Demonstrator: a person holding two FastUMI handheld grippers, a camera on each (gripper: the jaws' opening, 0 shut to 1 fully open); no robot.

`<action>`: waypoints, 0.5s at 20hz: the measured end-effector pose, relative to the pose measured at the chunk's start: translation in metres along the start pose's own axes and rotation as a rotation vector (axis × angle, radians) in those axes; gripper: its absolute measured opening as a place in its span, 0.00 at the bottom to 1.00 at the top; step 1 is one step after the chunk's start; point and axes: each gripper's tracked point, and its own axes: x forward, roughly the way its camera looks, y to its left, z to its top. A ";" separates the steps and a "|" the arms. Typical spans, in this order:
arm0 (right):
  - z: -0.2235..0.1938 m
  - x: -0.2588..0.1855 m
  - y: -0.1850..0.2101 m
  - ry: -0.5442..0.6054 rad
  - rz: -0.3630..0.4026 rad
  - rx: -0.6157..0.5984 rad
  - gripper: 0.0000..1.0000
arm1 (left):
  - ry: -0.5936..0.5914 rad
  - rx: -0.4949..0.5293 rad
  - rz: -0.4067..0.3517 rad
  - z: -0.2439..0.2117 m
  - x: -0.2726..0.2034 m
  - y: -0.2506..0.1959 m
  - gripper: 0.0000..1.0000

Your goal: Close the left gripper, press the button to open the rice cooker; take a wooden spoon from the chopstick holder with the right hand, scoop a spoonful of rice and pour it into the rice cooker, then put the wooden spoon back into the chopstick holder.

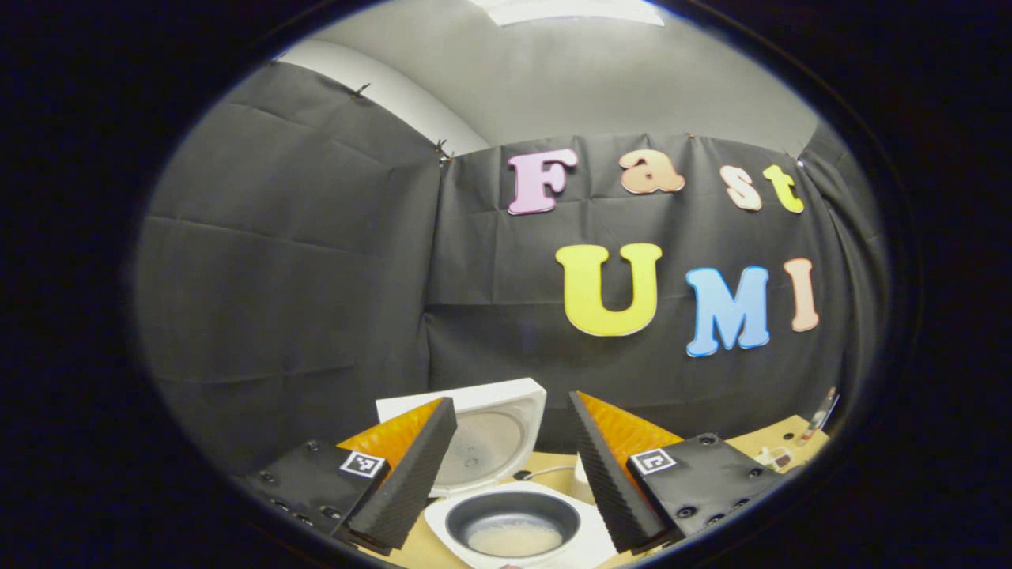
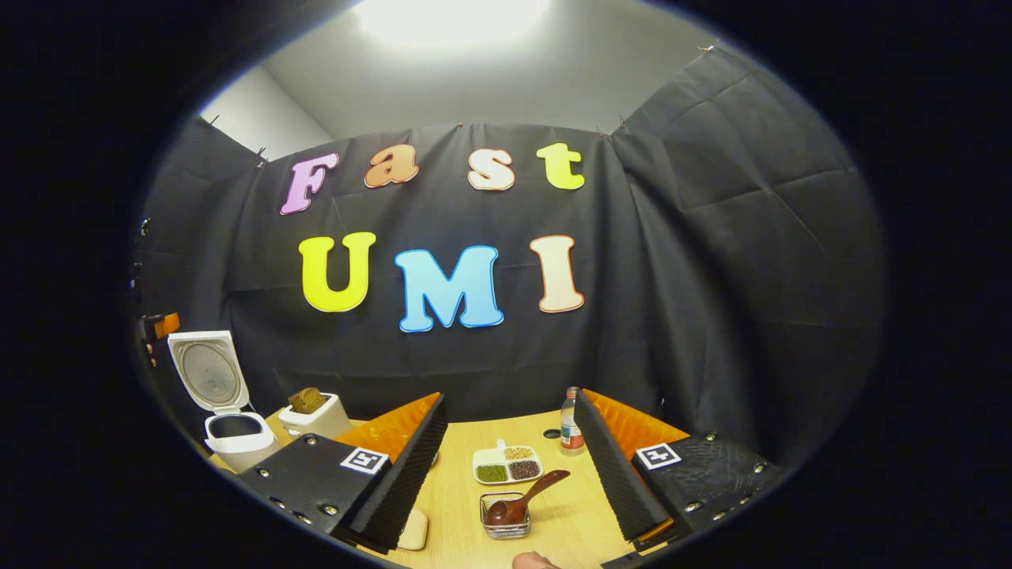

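Rice cooker [image 1: 506, 521] is seen at 6 o'clock in the left gripper view, between the left tongs [image 1: 512, 466], lid [image 1: 490, 435] swung up behind it, dark round inner pot with a pale layer of rice [image 1: 514, 539] at the bottom. Left tongs are spread apart, nothing held. In the right gripper view the cooker [image 2: 237, 438] sits at 8 o'clock, white, lid upright.

Right tongs [image 2: 510, 466] are likewise spread wide and empty. Wooden spoon [image 2: 526, 494] is seen at 6 o'clock between them, dark brown, smooth, bowl down in a small wire-mesh chopstick holder [image 2: 506, 515], handle leaning toward 2 o'clock. Rice already in the pot and spoon in the holder suggest the task is at or near its end; it cannot be told for sure.

If the spoon is to be taken, the handle should be approached from above along its slant and pinched mid-handle, so the light holder is not tipped.

Farther on the pale wood tabletop [image 2: 553, 537]: a white sectioned dish [image 2: 507, 464] with green, tan and dark grains, a small bottle [image 2: 571, 433] at 1 o'clock, a white box [image 2: 315, 417] with something brown on top beside the cooker. A flat pale block [image 2: 413, 531] lies at 7 o'clock.
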 end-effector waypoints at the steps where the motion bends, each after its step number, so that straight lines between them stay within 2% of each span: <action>1: -0.001 -0.004 0.001 -0.003 -0.011 -0.011 0.93 | -0.007 0.010 0.013 0.004 0.016 0.007 0.95; 2: -0.003 -0.008 0.002 -0.003 -0.024 -0.018 0.98 | -0.009 0.019 0.024 0.006 0.031 0.012 0.95; 4: -0.005 -0.015 0.001 0.002 -0.051 -0.011 0.98 | -0.012 0.017 0.035 0.007 0.061 0.021 0.99; 7: -0.004 -0.028 0.001 -0.007 -0.080 0.029 0.98 | 0.016 -0.020 0.073 -0.004 0.108 0.039 0.99; 10: -0.007 -0.039 -0.010 -0.009 -0.120 0.017 0.98 | 0.058 -0.051 0.112 -0.018 0.142 0.053 0.95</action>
